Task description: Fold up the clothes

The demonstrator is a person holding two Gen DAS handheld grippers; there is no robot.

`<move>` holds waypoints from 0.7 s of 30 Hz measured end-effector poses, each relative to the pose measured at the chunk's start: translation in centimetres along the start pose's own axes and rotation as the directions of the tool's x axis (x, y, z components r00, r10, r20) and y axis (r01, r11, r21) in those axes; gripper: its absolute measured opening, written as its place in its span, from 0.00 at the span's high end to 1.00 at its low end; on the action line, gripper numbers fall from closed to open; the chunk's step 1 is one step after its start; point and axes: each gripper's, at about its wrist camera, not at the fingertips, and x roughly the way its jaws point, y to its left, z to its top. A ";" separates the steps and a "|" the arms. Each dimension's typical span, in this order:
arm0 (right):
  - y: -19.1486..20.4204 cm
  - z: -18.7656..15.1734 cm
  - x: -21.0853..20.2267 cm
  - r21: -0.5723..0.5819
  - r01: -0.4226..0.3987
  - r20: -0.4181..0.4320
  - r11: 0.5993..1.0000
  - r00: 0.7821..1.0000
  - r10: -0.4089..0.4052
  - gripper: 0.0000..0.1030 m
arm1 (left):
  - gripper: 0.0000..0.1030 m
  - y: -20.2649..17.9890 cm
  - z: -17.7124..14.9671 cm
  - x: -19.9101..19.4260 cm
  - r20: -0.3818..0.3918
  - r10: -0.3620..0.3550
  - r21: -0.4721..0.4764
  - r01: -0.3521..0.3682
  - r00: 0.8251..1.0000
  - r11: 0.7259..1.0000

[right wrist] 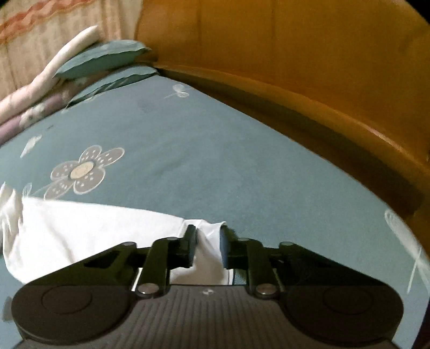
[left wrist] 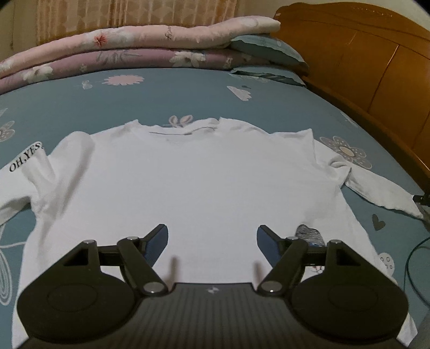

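White long-sleeved shirt [left wrist: 204,182] is lying flat on the bed [left wrist: 188,99], neckline toward the far side, hem toward the camera. Teal sheet with pale flower prints is showing all around it. One sleeve [left wrist: 24,174] is bending back at the left edge of the left wrist view, black lettering "OH,YES" reading along the cuff. Other sleeve [left wrist: 376,188] is stretching out to the right, toward the wooden headboard [left wrist: 376,67].

Left hand-held gripper [left wrist: 212,239] is hovering over the lower body of the shirt, jaws spread wide and released, nothing between the blue pads. Small striped grey print [left wrist: 309,233] is peeking out just beside its right finger.

Right hand-held gripper [right wrist: 207,247] is sitting at the end of a sleeve [right wrist: 94,236] in the right wrist view, jaws drawn in close with a fold of white cloth between the fingers; pads are appearing to be clenching on the fabric, though motion blur is softening the contact. Sleeve is running off to the left across the sheet, past a large grey flower print [right wrist: 83,169].

Folded floral quilts [left wrist: 121,51] are stacking along the far edge of the bed, teal pillows [left wrist: 266,51] tucking in beside the headboard. Patterned curtain [left wrist: 134,13] is hanging behind
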 end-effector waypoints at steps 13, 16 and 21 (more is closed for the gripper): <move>-2.5 7.3 0.3 0.009 0.072 0.090 0.997 0.993 -0.073 0.89 | 0.29 -1.4 0.4 -0.4 0.006 -0.009 0.030 0.009 1.000 1.000; -3.0 8.0 1.3 0.011 0.111 0.092 0.994 0.989 -0.112 0.98 | 0.29 -1.4 0.3 -0.3 0.001 -0.008 0.033 0.008 1.000 0.999; -4.0 8.4 3.0 0.052 0.125 0.045 0.991 0.991 -0.128 0.90 | 0.29 -1.5 0.4 -0.5 0.004 -0.014 0.039 0.014 1.000 0.999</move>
